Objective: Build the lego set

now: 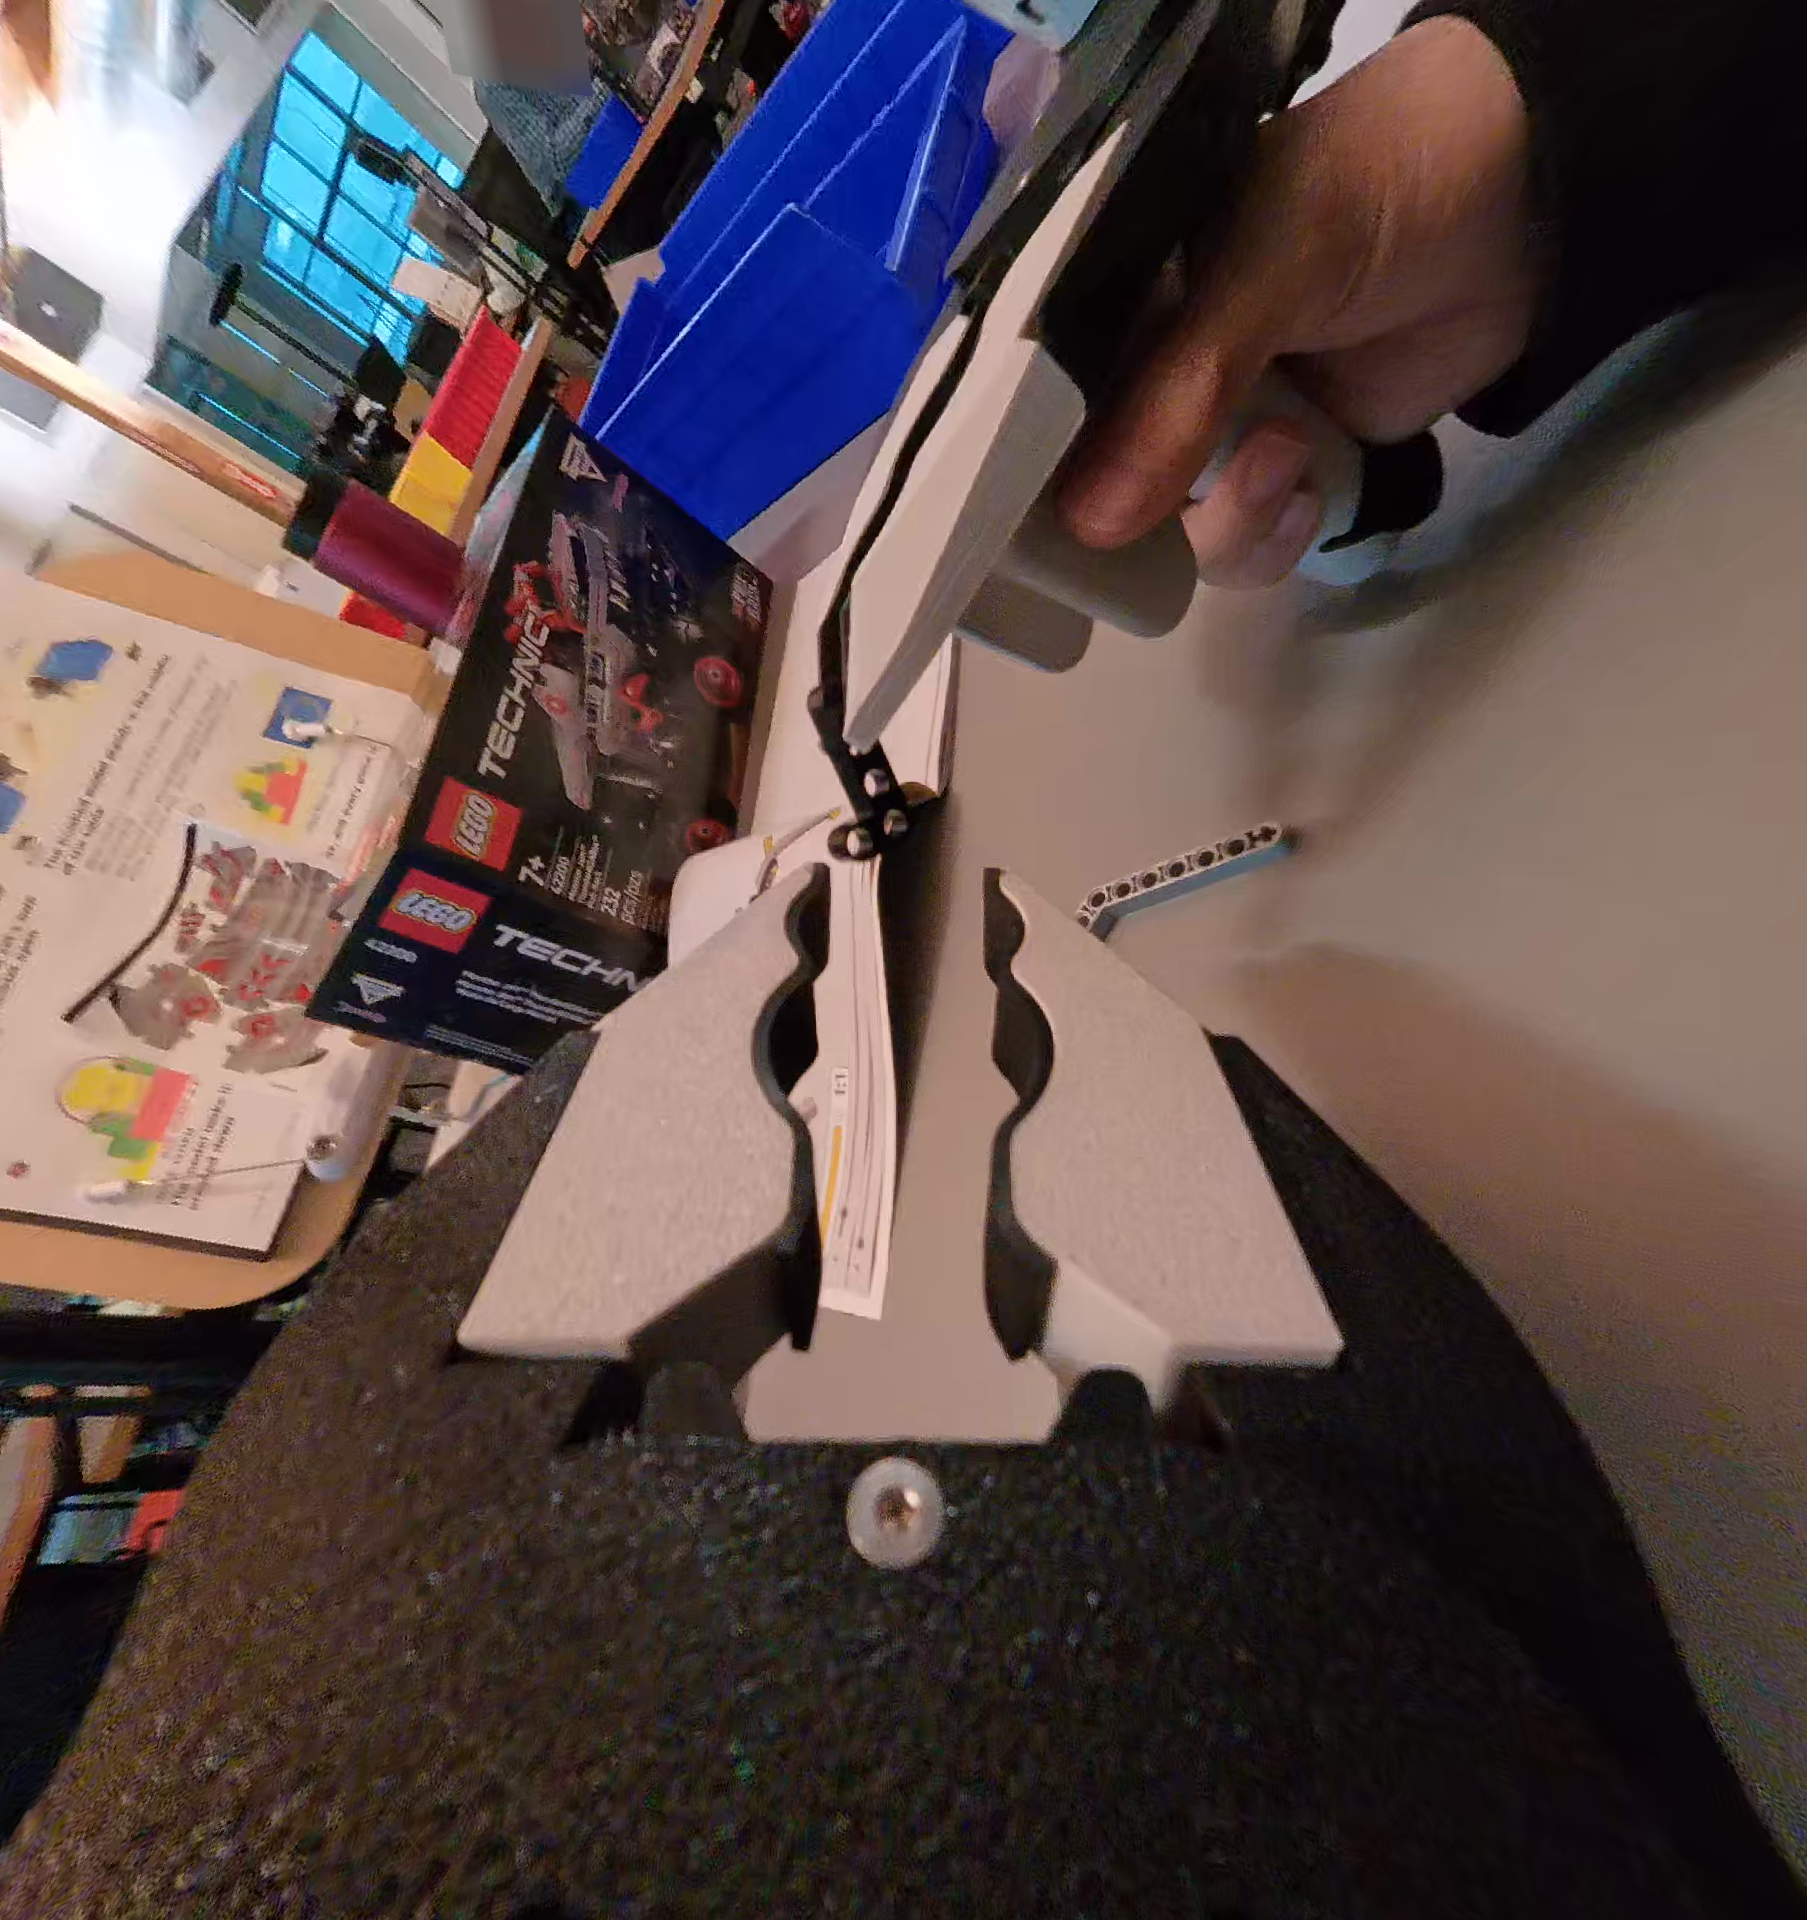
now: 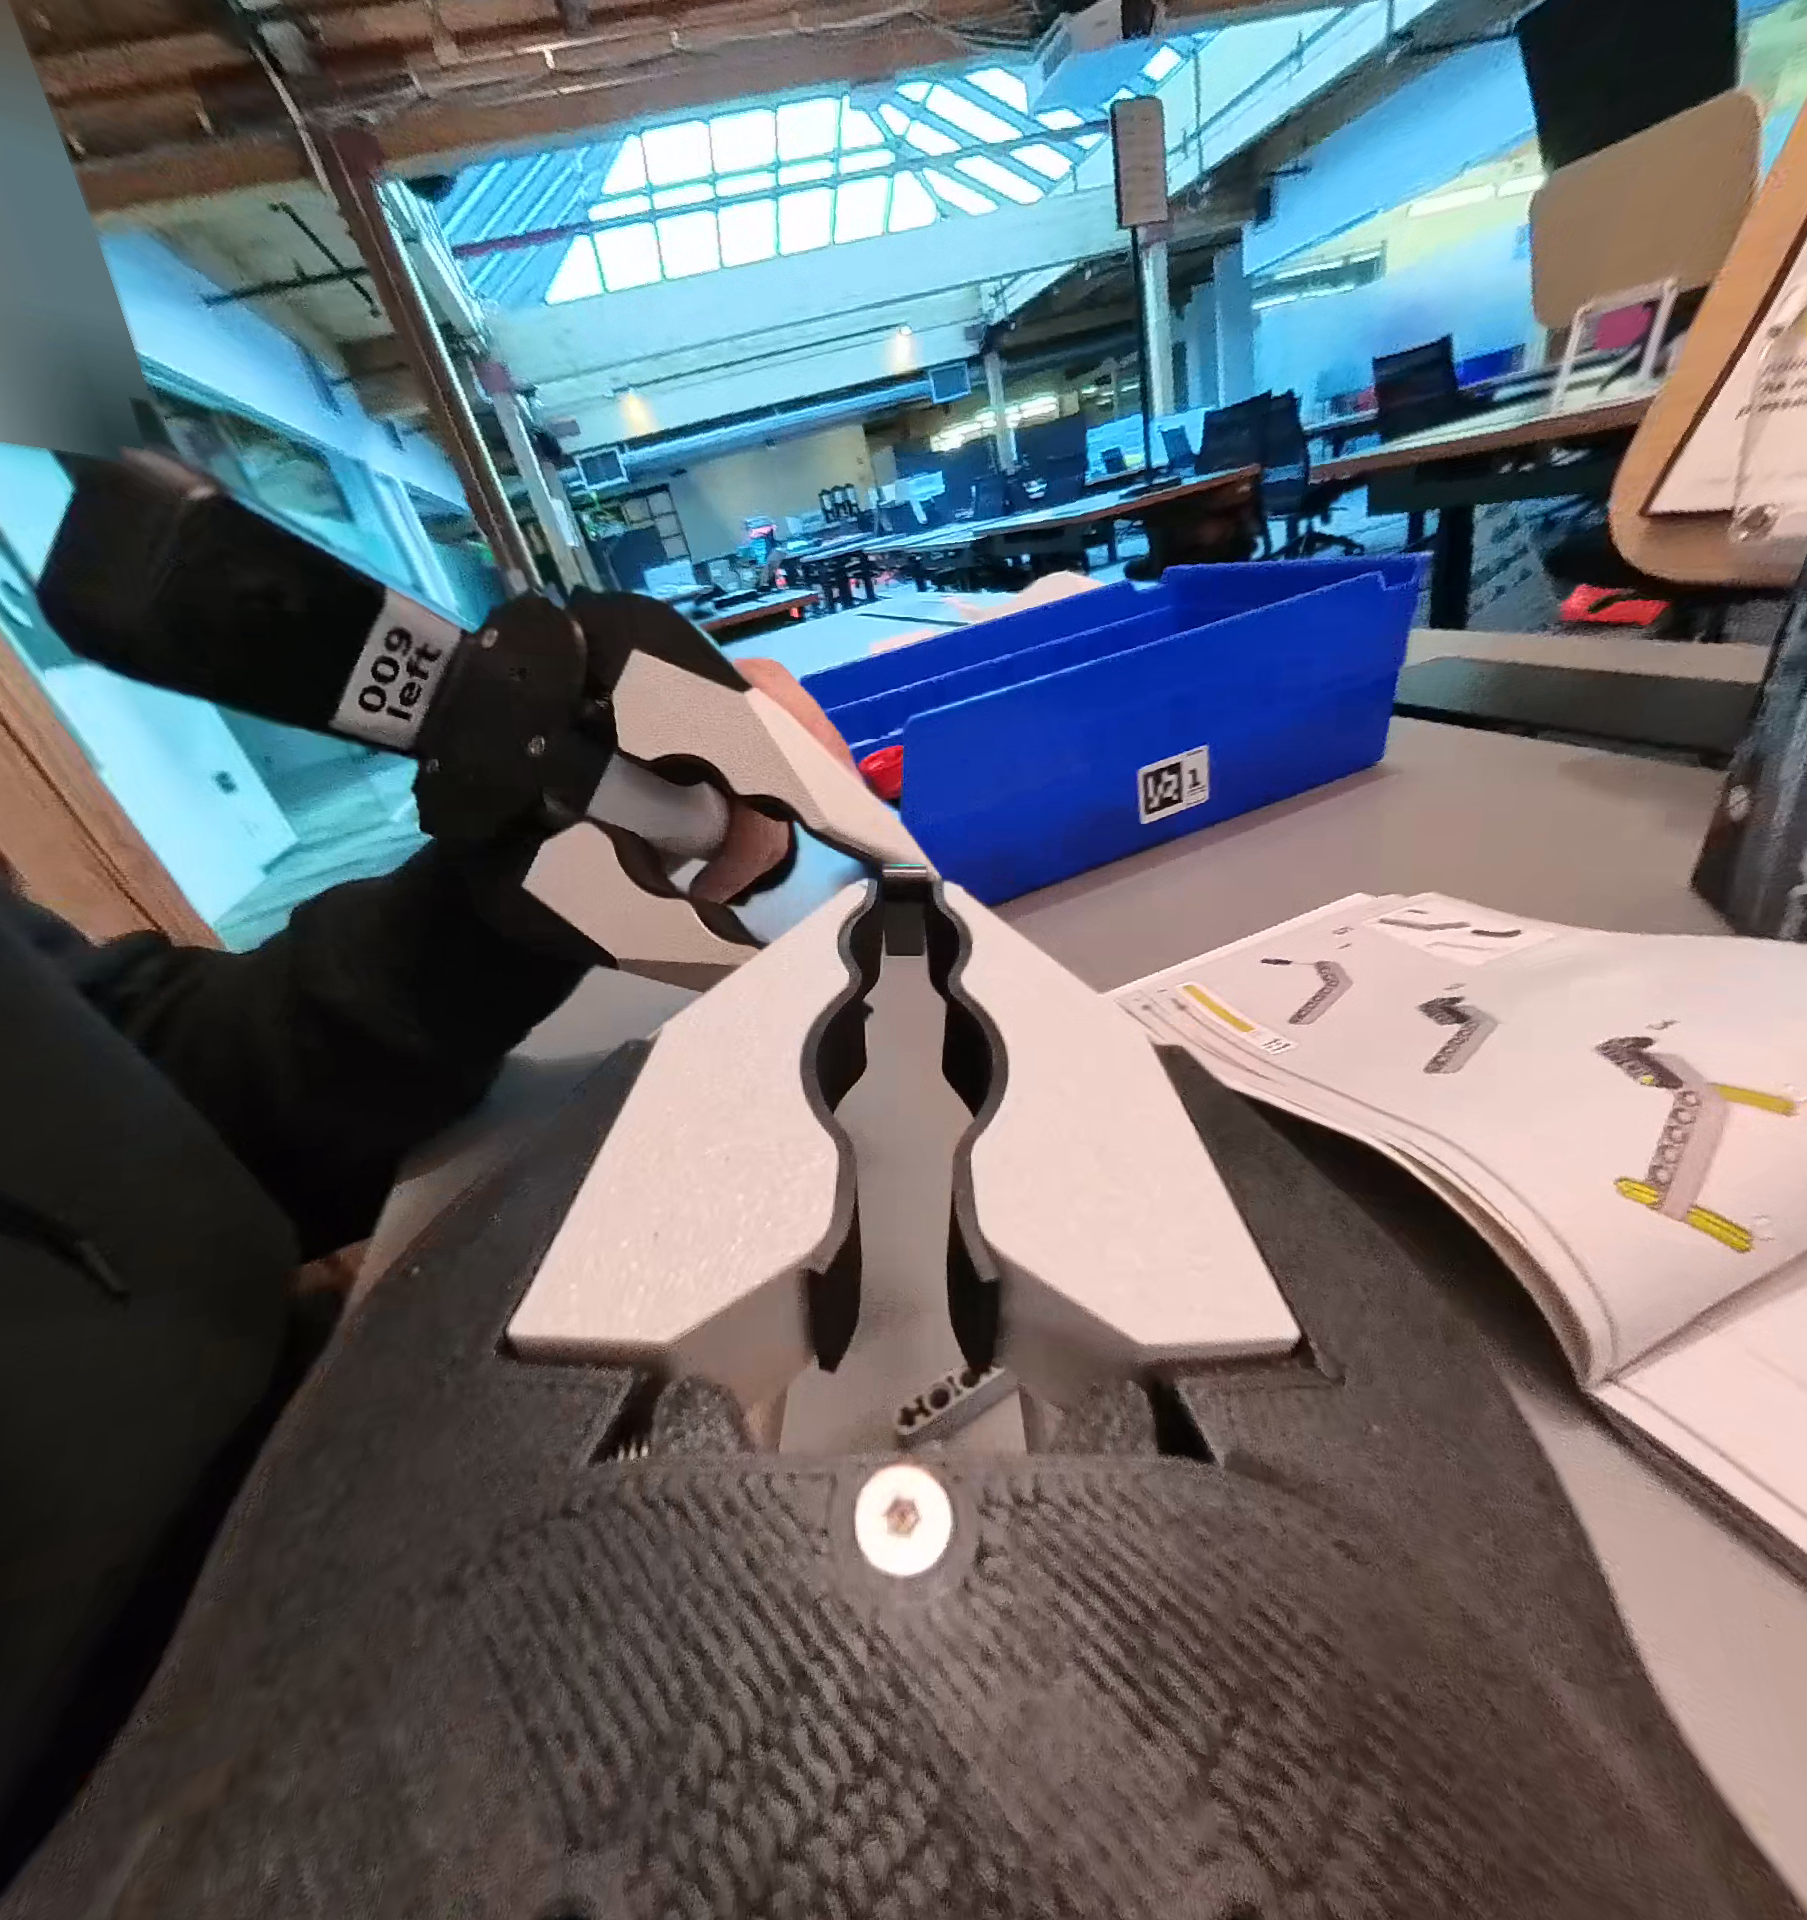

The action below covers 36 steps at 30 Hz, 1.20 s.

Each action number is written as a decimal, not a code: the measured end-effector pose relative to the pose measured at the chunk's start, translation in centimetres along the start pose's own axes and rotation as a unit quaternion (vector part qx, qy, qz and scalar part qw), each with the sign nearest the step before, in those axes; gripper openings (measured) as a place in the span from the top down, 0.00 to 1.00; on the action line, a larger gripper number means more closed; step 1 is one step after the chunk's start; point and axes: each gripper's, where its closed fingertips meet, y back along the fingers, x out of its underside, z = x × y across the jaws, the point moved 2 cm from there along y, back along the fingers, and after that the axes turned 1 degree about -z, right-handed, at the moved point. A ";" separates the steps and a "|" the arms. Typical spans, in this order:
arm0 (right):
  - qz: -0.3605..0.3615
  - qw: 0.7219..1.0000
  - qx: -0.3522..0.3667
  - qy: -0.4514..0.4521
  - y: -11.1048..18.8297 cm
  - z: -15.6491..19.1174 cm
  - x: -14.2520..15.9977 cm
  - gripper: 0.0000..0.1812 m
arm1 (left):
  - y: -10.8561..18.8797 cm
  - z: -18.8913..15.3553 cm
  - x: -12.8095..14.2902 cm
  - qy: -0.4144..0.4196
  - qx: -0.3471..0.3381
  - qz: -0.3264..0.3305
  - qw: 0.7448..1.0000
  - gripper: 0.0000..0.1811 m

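A pale grey table (image 2: 1450,831) carries the work, in a large open hall with skylights and rows of desks behind. In the right wrist view, from left to right: a dark sleeve (image 2: 255,1039), the left gripper (image 2: 826,883) held in a hand, 2 blue bins (image 2: 1138,748) at the back with a red part showing behind their front wall, then an open instruction booklet (image 2: 1501,1091) lying flat just right of the right gripper (image 2: 904,914). The right gripper's fingertips are nearly together, pinching a small black lego piece (image 2: 904,925) at their very tip, and the left gripper's tip meets that same spot.

In the left wrist view, the camera is rolled sideways. At the left stands a printed board (image 1: 151,883), then the dark lego box (image 1: 566,810), the blue bins behind. The left gripper (image 1: 904,894) stands narrowly apart, with nothing between its fingers. Just ahead of its tips hangs the black lego piece (image 1: 868,800), held by the right gripper (image 1: 857,748), a hand (image 1: 1346,312) around its handle. A grey lego beam (image 1: 1179,868) lies on the table further right, apart from both.
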 end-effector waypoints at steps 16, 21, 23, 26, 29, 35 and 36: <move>0.013 0.998 -0.023 -0.060 -0.3 0.1 0.7 0.97 | -0.2 -0.4 -1.0 -0.004 0.009 0.002 1.000 0.92; 0.008 0.998 -0.019 -0.067 -0.3 -0.1 0.7 0.97 | -0.4 0.3 -0.9 0.029 -0.008 0.021 0.999 0.92; 0.002 0.997 -0.017 -0.076 -0.2 -0.2 0.5 0.97 | -0.5 0.4 -1.1 0.027 -0.013 0.024 0.999 0.91; -0.006 0.997 -0.014 -0.081 -0.1 -0.4 0.4 0.97 | -0.9 0.1 -1.4 -0.003 -0.024 0.038 0.999 0.91; -0.003 0.996 -0.015 -0.082 -0.2 -0.4 0.5 0.97 | -1.3 0.4 -1.1 -0.020 -0.048 0.060 0.997 0.94; -0.016 0.996 -0.021 -0.089 0.1 -0.3 0.2 0.96 | -1.3 0.7 -1.3 -0.001 -0.054 0.045 0.997 0.97; -0.010 0.997 -0.020 -0.079 0.0 -0.2 0.2 0.96 | -1.2 0.7 -1.3 0.008 -0.045 0.042 0.998 0.97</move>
